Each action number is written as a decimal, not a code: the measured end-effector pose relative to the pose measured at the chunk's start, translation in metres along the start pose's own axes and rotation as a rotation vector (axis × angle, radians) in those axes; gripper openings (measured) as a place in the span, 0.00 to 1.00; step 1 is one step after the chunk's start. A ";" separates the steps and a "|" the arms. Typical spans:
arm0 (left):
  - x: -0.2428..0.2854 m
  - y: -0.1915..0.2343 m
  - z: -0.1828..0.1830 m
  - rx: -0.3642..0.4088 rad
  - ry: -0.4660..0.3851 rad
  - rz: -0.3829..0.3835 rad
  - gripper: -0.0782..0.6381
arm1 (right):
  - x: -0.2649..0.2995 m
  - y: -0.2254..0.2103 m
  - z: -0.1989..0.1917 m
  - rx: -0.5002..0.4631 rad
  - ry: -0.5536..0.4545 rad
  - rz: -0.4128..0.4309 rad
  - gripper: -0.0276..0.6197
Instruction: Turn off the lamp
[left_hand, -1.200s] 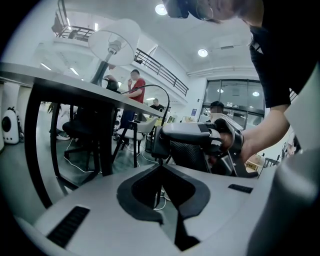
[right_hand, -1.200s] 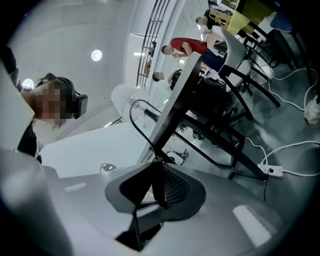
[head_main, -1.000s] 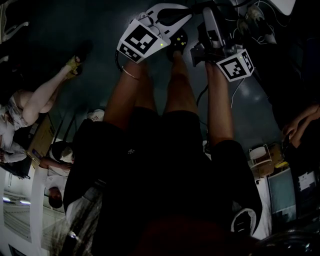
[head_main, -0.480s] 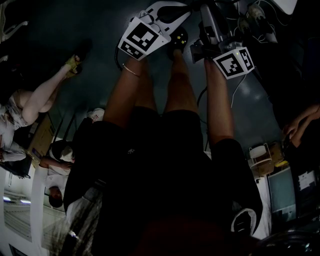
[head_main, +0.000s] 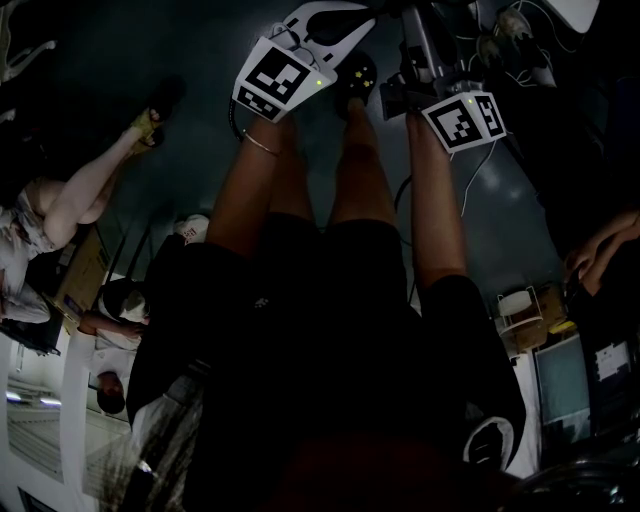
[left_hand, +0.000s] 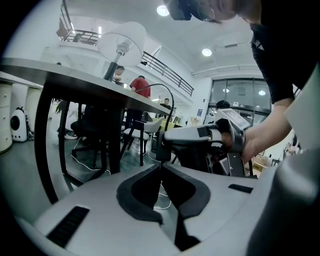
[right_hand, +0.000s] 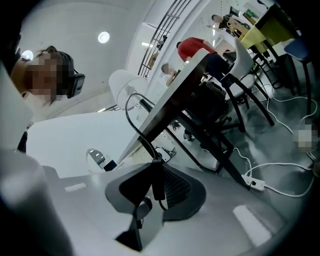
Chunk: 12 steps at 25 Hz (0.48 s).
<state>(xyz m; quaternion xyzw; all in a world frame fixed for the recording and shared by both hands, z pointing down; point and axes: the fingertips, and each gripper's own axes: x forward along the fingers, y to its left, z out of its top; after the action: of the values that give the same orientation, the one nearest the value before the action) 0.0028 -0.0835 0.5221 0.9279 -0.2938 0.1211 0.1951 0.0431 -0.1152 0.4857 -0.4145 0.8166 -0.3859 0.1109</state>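
The lamp's white shade (left_hand: 121, 44) stands on the dark table (left_hand: 75, 77), seen from below; the same shade (right_hand: 120, 82) shows in the right gripper view. Its black cord (right_hand: 131, 116) loops off the table edge down to an oblong inline switch (right_hand: 157, 186). My right gripper (right_hand: 156, 165) is shut on that switch. In the left gripper view the right gripper (left_hand: 163, 146) reaches in from the right, held by a hand. Just beneath its tips my left gripper (left_hand: 161, 164) has its tips together; whether it pinches the cord is not visible. Both marker cubes (head_main: 278, 78) (head_main: 462, 118) show above the person's legs.
Black table legs (left_hand: 50, 150) rise close on the left. Chairs (right_hand: 240, 80) and seated people sit beyond the table. A white power strip (right_hand: 255, 184) and loose white cables (right_hand: 280, 167) lie on the grey floor. Other people are at the head view's left edge (head_main: 70, 210).
The right gripper has rolled a little and its marker cube sits slightly higher and further left in the head view. The left gripper has barely shifted.
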 end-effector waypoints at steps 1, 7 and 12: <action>-0.002 0.002 0.000 -0.004 -0.006 0.004 0.13 | -0.001 -0.002 0.000 0.000 -0.001 -0.006 0.13; -0.008 0.006 0.004 -0.010 -0.016 0.009 0.12 | -0.002 -0.009 -0.002 -0.010 -0.008 -0.019 0.14; -0.013 0.003 0.005 -0.005 -0.019 0.010 0.12 | -0.002 -0.018 -0.012 -0.020 -0.007 -0.047 0.14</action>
<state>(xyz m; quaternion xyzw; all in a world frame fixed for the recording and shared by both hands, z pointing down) -0.0088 -0.0819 0.5139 0.9270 -0.3005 0.1125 0.1940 0.0487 -0.1136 0.5069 -0.4359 0.8102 -0.3786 0.1007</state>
